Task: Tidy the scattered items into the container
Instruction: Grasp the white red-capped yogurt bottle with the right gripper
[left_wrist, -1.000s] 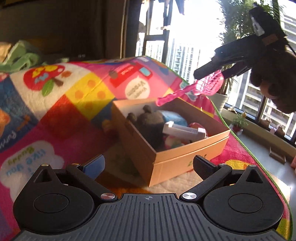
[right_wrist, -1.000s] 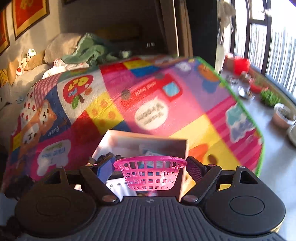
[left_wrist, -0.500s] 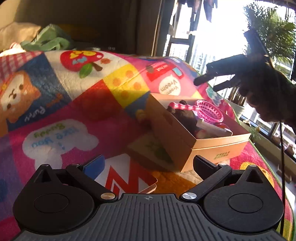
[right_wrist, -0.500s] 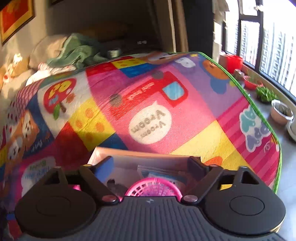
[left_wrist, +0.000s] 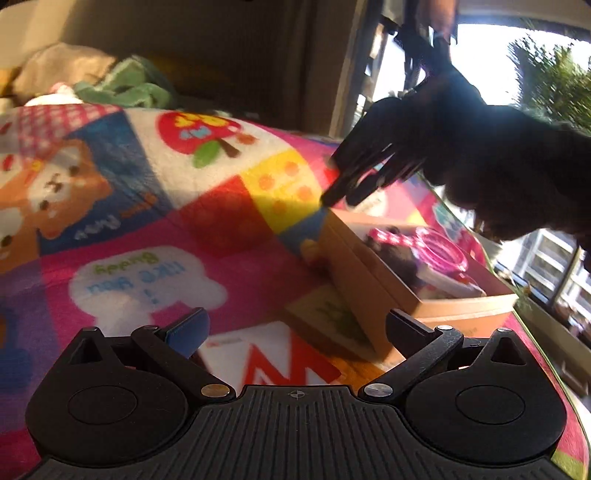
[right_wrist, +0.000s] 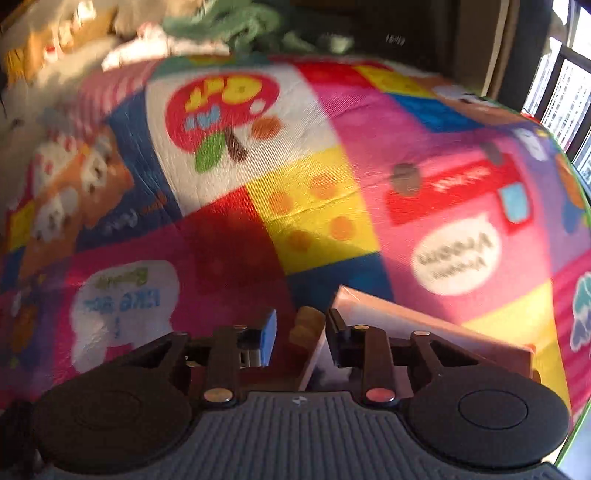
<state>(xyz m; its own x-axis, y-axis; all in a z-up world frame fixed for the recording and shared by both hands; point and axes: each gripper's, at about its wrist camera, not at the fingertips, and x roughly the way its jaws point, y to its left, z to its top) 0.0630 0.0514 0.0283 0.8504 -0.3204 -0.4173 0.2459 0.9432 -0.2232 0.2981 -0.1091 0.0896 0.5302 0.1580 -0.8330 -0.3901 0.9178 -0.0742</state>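
A tan cardboard box (left_wrist: 373, 280) sits on the colourful play mat (left_wrist: 147, 206). Inside it lie a pink plastic basket (left_wrist: 439, 251), a dark plush toy (left_wrist: 391, 258) and other items. A small yellow-orange object (left_wrist: 312, 249) lies on the mat at the box's far left corner; it also shows in the right wrist view (right_wrist: 306, 325). My left gripper (left_wrist: 295, 328) is open and empty, low over the mat before the box. My right gripper (right_wrist: 299, 330) is empty, its jaws narrowed, above the box corner (right_wrist: 369, 306); it shows dark in the left wrist view (left_wrist: 351, 188).
A white card with a red zigzag (left_wrist: 273, 365) lies on the mat between my left fingers. A flat tan lid (left_wrist: 328, 317) lies beside the box. Green cloth (left_wrist: 129, 88) and pillows are at the mat's far edge. A window ledge with plants (left_wrist: 554, 325) is on the right.
The pink basket left my right gripper and now lies in the box. My right gripper moved left over the box's corner and its jaws narrowed. My left gripper shifted left.
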